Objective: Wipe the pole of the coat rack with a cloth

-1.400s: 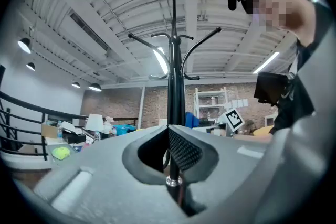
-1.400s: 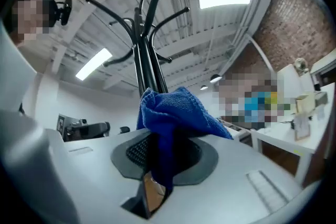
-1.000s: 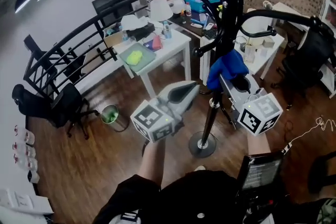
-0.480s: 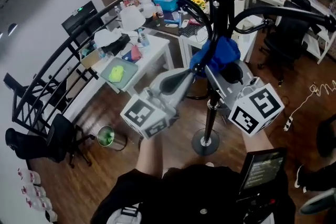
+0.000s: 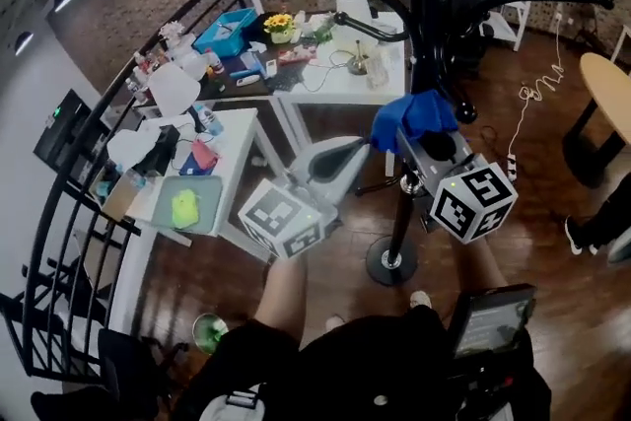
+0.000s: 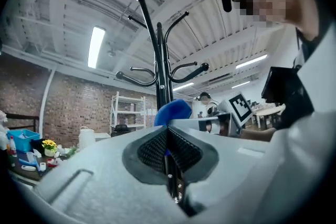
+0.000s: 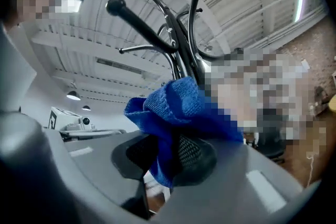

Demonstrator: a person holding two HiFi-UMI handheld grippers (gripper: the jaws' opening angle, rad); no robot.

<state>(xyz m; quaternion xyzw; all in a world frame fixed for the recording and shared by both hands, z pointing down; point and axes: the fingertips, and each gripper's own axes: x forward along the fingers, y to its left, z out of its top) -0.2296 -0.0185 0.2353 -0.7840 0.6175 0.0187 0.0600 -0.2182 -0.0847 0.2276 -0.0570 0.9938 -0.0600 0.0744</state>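
Note:
The black coat rack pole (image 5: 431, 15) rises from its round base (image 5: 391, 261) on the wood floor, with curved hooks spreading near the top (image 6: 160, 68) (image 7: 181, 52). My right gripper (image 5: 422, 135) is shut on a bunched blue cloth (image 5: 414, 121) (image 7: 176, 110), and the cloth is pressed against the pole about halfway up. My left gripper (image 5: 347, 156) is shut with nothing between its jaws (image 6: 167, 147). It hovers just left of the pole, near the cloth (image 6: 173, 110).
White tables (image 5: 325, 79) cluttered with small items stand behind the rack, and another with a green tray (image 5: 187, 207) stands at the left. A black railing (image 5: 69, 212) curves along the left. A green bin (image 5: 209, 332) sits on the floor. A round table (image 5: 606, 104) is at the right.
The head view has swung, so the room sits differently in frame. Both grippers and the cloth stay at about the same spot on the pole.

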